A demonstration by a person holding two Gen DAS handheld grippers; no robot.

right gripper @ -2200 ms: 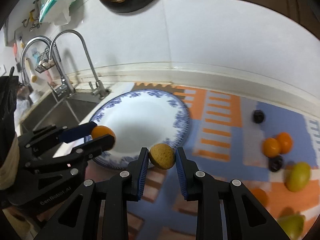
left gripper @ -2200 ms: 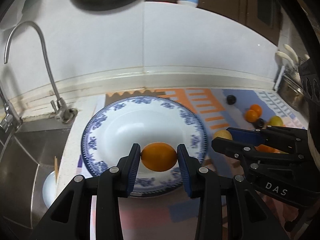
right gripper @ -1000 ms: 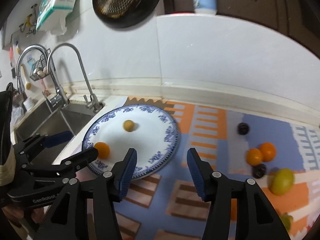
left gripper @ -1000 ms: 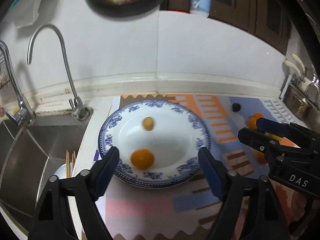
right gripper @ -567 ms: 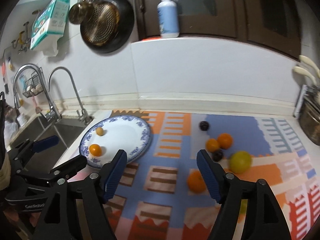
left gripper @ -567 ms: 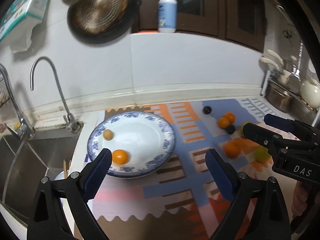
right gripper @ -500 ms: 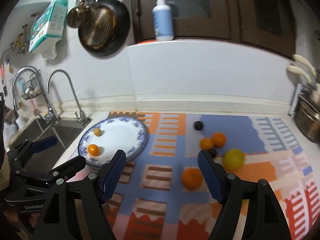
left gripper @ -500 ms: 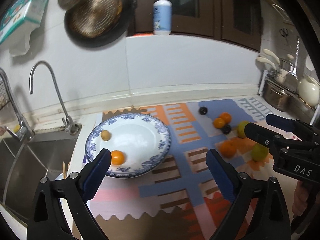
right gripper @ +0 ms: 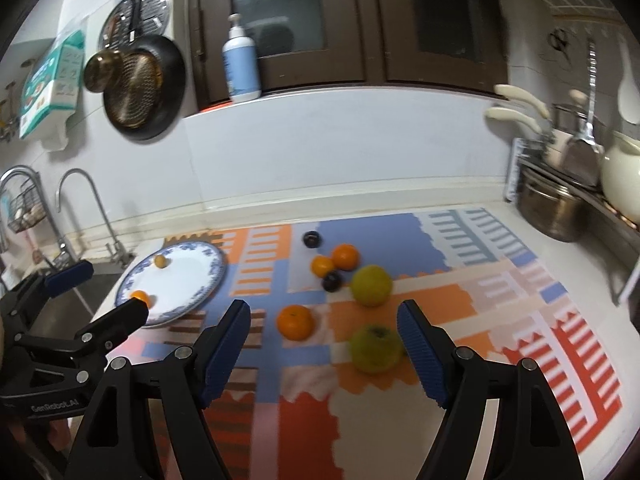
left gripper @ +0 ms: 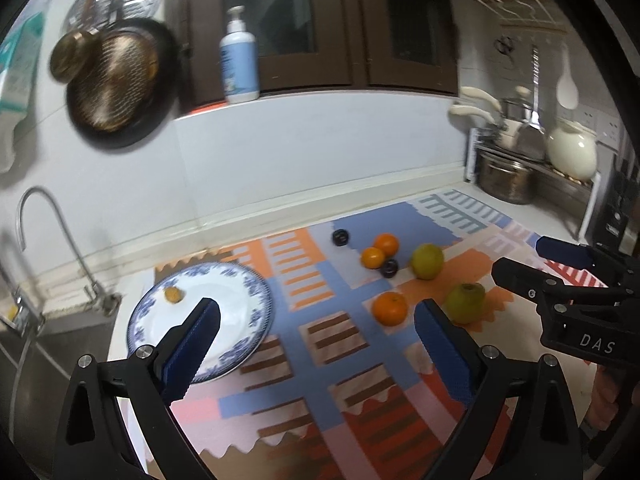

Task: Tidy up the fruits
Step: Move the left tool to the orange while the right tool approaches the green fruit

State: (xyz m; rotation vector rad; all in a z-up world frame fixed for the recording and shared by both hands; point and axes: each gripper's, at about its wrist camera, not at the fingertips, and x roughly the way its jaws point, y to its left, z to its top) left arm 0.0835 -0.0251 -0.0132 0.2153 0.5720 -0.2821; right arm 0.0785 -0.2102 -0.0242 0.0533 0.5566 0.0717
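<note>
Patterned mat (right gripper: 400,248) covered most of the counter, filling the middle and lower frame in both wrist views. Blue-rimmed white plate (right gripper: 192,276) sat on the mat's left end, left of centre in the right wrist view, beside the sink (right gripper: 64,304) and its faucet (right gripper: 86,200). Frying pan (right gripper: 138,88) hung on the wall at upper left; soap bottle (right gripper: 240,62) stood on the ledge at top centre; steel pot (right gripper: 552,212) sat at the right edge.

Left gripper (left gripper: 316,340) filled the bottom of its own view, fingers spread wide and holding nothing. Right gripper (right gripper: 324,344) likewise filled the bottom of its view, fingers wide apart and empty.

Green apple (right gripper: 374,348) lay low at centre, between the right gripper's open fingers in that view, slightly blurred. Yellow-green fruit (right gripper: 371,285), perhaps a pear or lemon, lay just above it. Large orange (right gripper: 295,322) lay left of the apple. Two smaller oranges (right gripper: 345,257) (right gripper: 322,266) sat touching near frame centre, with one dark plum (right gripper: 332,281) just below them and another plum (right gripper: 311,239) above. On the plate: small orange (right gripper: 141,297) at the near rim, partly behind the left gripper's finger, and small brownish-yellow fruit (right gripper: 161,261) at the far side.
</note>
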